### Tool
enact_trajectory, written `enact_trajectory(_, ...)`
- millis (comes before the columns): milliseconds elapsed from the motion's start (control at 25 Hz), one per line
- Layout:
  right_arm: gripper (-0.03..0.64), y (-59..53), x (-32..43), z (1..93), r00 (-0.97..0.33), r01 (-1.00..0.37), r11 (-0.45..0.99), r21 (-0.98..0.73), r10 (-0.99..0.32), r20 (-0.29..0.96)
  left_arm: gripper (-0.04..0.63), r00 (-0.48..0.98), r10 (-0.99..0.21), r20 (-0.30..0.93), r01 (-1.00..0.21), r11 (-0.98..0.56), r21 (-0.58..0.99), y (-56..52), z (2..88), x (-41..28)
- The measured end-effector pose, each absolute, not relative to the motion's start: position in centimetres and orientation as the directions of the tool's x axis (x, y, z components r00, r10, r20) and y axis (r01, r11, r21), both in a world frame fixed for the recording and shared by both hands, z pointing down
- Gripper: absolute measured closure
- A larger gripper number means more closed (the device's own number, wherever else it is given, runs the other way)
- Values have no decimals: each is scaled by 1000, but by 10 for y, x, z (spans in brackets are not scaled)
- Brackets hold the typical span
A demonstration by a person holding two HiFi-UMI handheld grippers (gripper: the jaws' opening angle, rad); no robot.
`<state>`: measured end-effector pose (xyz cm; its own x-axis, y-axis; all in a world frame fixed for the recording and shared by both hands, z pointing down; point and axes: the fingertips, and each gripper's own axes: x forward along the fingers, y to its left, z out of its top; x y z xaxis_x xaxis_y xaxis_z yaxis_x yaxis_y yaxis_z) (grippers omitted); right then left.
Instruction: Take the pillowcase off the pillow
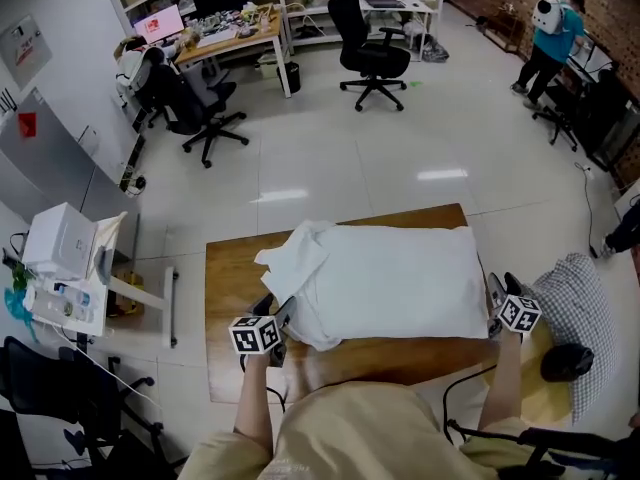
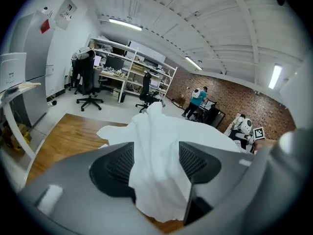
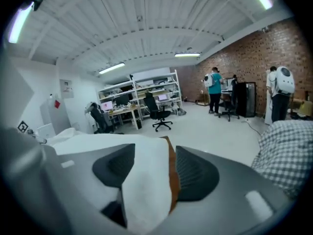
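On the wooden table in this open office the pillow lies before me, my left hand-held gripper clamped on the bunched pillowcase, my right hand-held gripper open around the opposite corner, which I judge I must pinch before pulling the case off.

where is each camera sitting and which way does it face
Head view: on the person's head, looking steeply down at the white rectangular pillow on the brown wooden table; both arms show.
Left gripper view: rides the left tool, looking along its jaws closed on the bunched white fabric pillowcase.
Right gripper view: rides the right tool, jaws apart around the pillow's corner.
Shared: all three show the pillow.
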<state>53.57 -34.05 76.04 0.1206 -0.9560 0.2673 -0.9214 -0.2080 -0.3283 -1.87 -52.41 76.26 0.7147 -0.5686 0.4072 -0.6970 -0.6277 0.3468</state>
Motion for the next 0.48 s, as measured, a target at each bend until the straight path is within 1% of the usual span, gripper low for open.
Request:
enact_trajectory(120, 333, -355, 489, 726, 22, -951, -75, -301, -984, 174, 325, 727, -563, 393, -683, -654, 327, -514, 749, -8)
enact_trajectory(200, 319, -368, 449, 701, -68, -962, 35, -270, -991, 116, 325, 735, -562, 380, -674, -669, 313, -509, 738, -4)
enact_trajectory(280, 264, -383, 407, 677, -180, -962, 159, -223, -981, 78, 324, 739, -565, 366, -669, -679, 302, -505, 727, 1)
enact_trajectory(320, 244, -390, 385, 667, -240, -956, 223, -190, -968, 73, 324, 739, -568, 362, -669, -681, 297, -503, 723, 3)
enact_trajectory(400, 233, -404, 336, 656, -367, -929, 359, -86, -925, 103, 324, 735, -573, 362, -673, -683, 285, -500, 719, 5)
enact_trajectory(480, 233, -414, 283, 660, -486, -863, 504, 47, -851, 198, 321, 729, -575, 372, -679, -680, 279, -496, 723, 2)
